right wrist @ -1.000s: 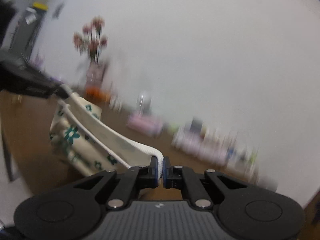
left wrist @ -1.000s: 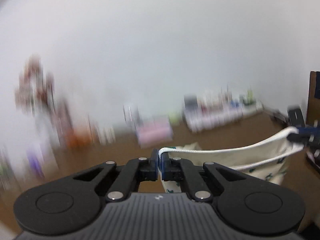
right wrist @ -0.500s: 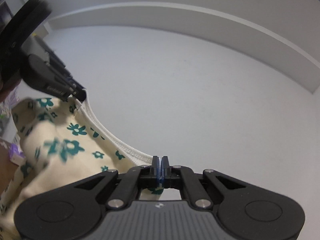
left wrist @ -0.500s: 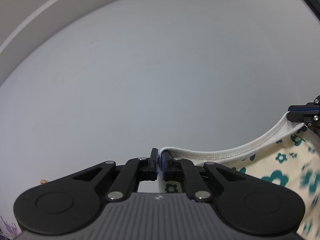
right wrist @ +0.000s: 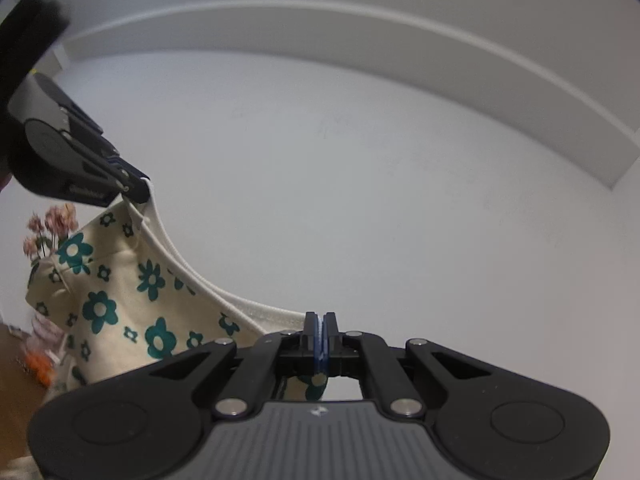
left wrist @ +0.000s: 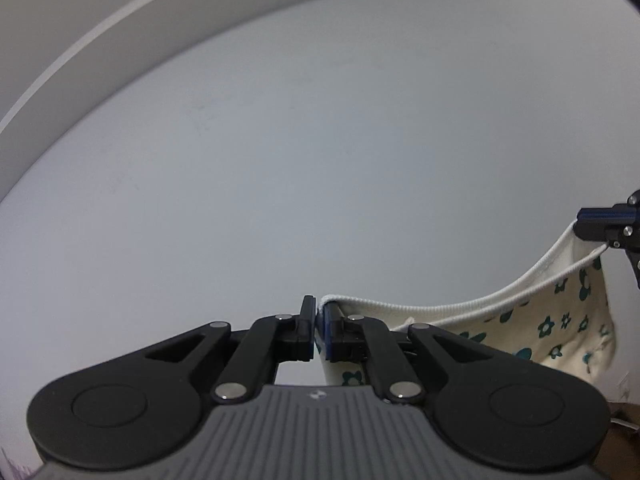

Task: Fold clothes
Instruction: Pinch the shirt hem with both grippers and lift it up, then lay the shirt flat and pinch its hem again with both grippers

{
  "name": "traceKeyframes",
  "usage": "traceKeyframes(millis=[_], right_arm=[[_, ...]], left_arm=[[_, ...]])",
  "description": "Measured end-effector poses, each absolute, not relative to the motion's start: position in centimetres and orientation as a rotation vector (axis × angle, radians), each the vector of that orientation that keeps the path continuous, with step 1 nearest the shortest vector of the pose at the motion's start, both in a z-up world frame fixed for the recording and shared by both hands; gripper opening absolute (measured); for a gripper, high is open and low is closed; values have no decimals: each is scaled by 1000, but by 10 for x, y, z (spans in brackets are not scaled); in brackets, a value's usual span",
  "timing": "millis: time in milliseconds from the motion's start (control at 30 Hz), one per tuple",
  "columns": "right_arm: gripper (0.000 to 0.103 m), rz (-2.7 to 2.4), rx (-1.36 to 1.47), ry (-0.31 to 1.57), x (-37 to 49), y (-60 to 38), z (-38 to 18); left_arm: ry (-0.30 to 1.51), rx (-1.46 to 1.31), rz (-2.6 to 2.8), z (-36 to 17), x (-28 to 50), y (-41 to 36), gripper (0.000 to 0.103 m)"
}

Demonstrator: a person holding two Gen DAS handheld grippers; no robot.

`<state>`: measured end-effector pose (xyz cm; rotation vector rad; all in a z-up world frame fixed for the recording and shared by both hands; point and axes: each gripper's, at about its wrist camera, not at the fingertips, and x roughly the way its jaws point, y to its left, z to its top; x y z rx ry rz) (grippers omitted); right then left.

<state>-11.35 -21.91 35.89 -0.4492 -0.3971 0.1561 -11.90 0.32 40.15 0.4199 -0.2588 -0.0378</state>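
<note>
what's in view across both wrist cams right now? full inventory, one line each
floral garment: 1, cream with teal flowers and a white ribbed band, hanging between the two tongs, band sagging in the middle
flowers: 1 bunch, pink, far left of the right wrist view, behind the garment
small items: count unclear, orange and pale, blurred, lower left of the right wrist view
brown surface: 1, lower left edge of the right wrist view
wall: 1, pale grey, fills the background
ceiling moulding: 1, white, curved band across the top
left tongs: 1, black, clamped on one end of the band
right tongs: 1, black, clamped on the other end
</note>
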Motion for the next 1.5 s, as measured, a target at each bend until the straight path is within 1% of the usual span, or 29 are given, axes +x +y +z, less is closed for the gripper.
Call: traceKeyframes(millis=[33, 100, 167, 300, 367, 400, 433, 467, 500, 533, 567, 600, 667, 700, 733, 800, 833, 867, 900, 933, 967, 1033, 1100, 1200, 1267, 1300, 1433, 1500], right_arm=[[0, 163, -451, -399, -117, -221, 357], [0, 187, -476, -362, -120, -223, 339], [0, 233, -489, -283, -118, -225, 313], [1, 353, -487, -54, -113, -233, 245], [2, 429, -508, 125, -107, -235, 197], [8, 486, -538, 228, -104, -237, 170], [17, 528, -554, 291, -104, -238, 149], [23, 547, -558, 323, -108, -240, 131], [38, 571, -562, 343, -114, -239, 116], [46, 605, -566, 341, -125, -236, 108], [47, 639, -570, 339, -136, -233, 99], [48, 687, -578, 331, -148, -227, 92], [59, 824, -607, 296, -167, -205, 80], [69, 876, -614, 289, -170, -188, 76], [74, 929, -625, 287, -174, -171, 69], [73, 1006, -666, 311, -181, -135, 45], [70, 1010, -678, 334, -182, -117, 33], [66, 1004, -682, 356, -183, -105, 23], [56, 997, -682, 376, -179, -98, 17], [45, 983, -681, 392, -175, -95, 11], [39, 957, -675, 399, -172, -98, 8], [23, 910, -632, 434, -163, -108, 13], [12, 873, -556, 494, -154, -116, 18], [7, 847, -440, 558, -145, -129, 23], [6, 863, -326, 581, -145, -143, 31], [6, 872, -280, 586, -144, -153, 37], [6, 865, -157, 562, -151, -221, 67], [6, 732, -91, 581, -146, -268, 65]], left_arm=[[-242, 430, -35, 389, -120, 3, 9], [-208, 449, -29, 364, -122, 2, 17], [-126, 449, -49, 327, -120, 3, 17], [128, 388, -145, 227, -119, 9, 17], [289, 324, -191, 172, -115, 15, 20], [370, 279, -218, 147, -114, 20, 22], [451, 225, -247, 123, -113, 25, 23], [514, 160, -273, 103, -116, 33, 24], [548, 83, -290, 90, -117, 45, 27], [559, 5, -300, 79, -121, 67, 33], [554, -69, -297, 72, -128, 88, 44], [536, -128, -275, 72, -132, 104, 50], [510, -193, -202, 83, -131, 133, 55], [500, -221, -163, 90, -129, 148, 56], [493, -226, -123, 95, -132, 160, 57], [487, -191, -42, 99, -137, 171, 62], [487, -169, -5, 101, -143, 175, 64], [488, -150, 21, 101, -152, 177, 70], [492, -138, 36, 98, -154, 176, 75], [501, -131, 41, 90, -145, 172, 75], [512, -129, 44, 86, -139, 172, 75], [533, -130, 51, 81, -134, 177, 75], [547, -141, 57, 75, -137, 178, 75], [556, -174, 23, 65, -134, 177, 75], [562, -179, -7, 59, -129, 172, 75], [569, -173, -10, 57, -127, 169, 77], [594, -138, -18, 57, -111, 155, 78], [578, -131, -58, 57, -99, 143, 82]])
